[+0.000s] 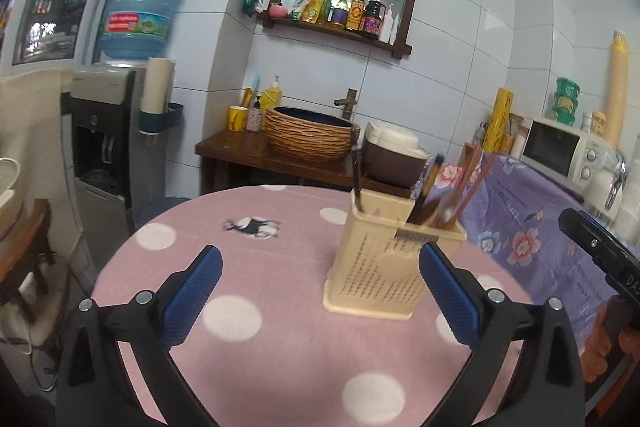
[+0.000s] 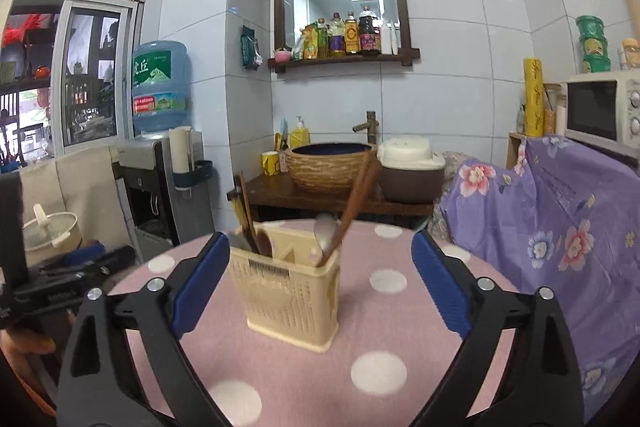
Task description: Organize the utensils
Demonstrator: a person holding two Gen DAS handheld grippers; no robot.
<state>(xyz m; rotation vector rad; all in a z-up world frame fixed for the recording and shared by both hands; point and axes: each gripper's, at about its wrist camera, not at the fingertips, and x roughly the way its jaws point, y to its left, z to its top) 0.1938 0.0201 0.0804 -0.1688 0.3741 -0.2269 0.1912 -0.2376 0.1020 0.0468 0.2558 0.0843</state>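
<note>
A cream utensil holder (image 1: 384,259) stands on the round pink polka-dot table (image 1: 280,347). It holds chopsticks (image 1: 472,171), spoons and a dark-handled utensil (image 1: 356,179). My left gripper (image 1: 320,291) is open and empty above the table, with the holder just beyond its right finger. In the right wrist view the holder (image 2: 292,291) stands between and beyond my open, empty right gripper (image 2: 320,287). It holds a metal spoon (image 2: 326,235) and wooden chopsticks (image 2: 360,187). The other gripper (image 2: 64,283) shows at the left edge.
A wooden washstand with a woven basin (image 1: 310,135) and a rice cooker (image 1: 394,155) stands behind the table. A purple floral cloth (image 1: 532,223) covers a counter at the right with a microwave (image 1: 568,151). A water dispenser (image 1: 112,131) stands at the left.
</note>
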